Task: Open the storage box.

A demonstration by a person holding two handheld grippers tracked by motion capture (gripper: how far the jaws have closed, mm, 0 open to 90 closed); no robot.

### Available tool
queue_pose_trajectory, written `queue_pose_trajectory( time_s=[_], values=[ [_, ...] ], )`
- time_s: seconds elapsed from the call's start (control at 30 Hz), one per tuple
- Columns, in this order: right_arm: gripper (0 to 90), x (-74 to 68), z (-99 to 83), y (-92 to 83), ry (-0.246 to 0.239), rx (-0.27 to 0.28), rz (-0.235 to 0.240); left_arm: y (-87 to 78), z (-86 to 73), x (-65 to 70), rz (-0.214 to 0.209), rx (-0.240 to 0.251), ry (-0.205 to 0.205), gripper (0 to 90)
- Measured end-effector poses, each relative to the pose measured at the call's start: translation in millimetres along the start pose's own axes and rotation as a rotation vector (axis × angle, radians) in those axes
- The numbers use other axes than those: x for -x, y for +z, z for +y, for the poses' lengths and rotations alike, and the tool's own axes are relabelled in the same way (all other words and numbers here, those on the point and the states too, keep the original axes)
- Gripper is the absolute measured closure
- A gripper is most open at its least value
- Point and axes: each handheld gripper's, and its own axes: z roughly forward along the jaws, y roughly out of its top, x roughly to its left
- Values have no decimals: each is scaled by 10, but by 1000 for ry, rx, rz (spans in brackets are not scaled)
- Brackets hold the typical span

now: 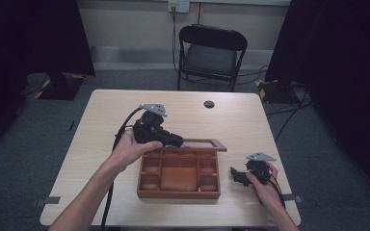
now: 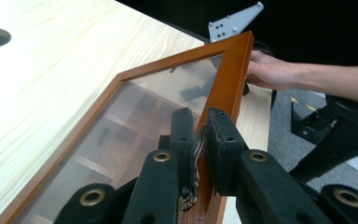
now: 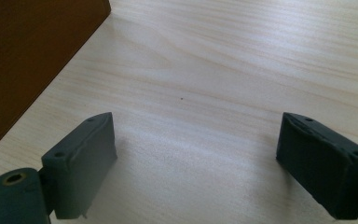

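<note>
A wooden box [image 1: 178, 174] sat on the table [image 1: 86, 144], a little right of the table's middle and close to the near edge. Its inside was split into compartments: a large one in the middle, smaller ones along its left, right and far sides. The lid [image 1: 200, 144], a wooden frame around a clear pane, was raised at the box's far side, hinged along that edge.

The left gripper [image 1: 176, 141] was above the box's far left corner, reaching toward the lid, with the left hand [image 1: 131, 149] just left of the box. In the left gripper view the jaws were drawn narrow and pinched the lid's frame [image 2: 223, 88] at its front rail, one pad on each face, beside a small metal clasp [image 2: 191, 193]. Through the pane the compartments showed dimly.

The right gripper [image 1: 236, 175] was just right of the box, low over the table and pointing at the box's right wall, held by the right hand [image 1: 265, 185]. In the right gripper view its fingers [image 3: 81, 161] stood wide apart over bare tabletop with nothing between them, and the box's wall [image 3: 23, 60] rose at the left of that view.

Beyond the box, a round hole [image 1: 209, 104] marked the far part of the table, and a folding chair [image 1: 211, 54] stood past the far edge.
</note>
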Motion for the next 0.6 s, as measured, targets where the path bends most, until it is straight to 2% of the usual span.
queue_pose_trajectory(
  time_s=[0.07, 0.17, 0.6],
  values=[
    [113, 0, 0, 0, 0, 0, 0, -7, 8, 0, 10, 1, 4, 815],
    [112, -1, 0, 0, 0, 0, 0, -13, 6, -11, 10, 17, 1, 816],
    [112, 0, 0, 0, 0, 0, 0, -31, 26, -39, 10, 34, 4, 819]
  ],
)
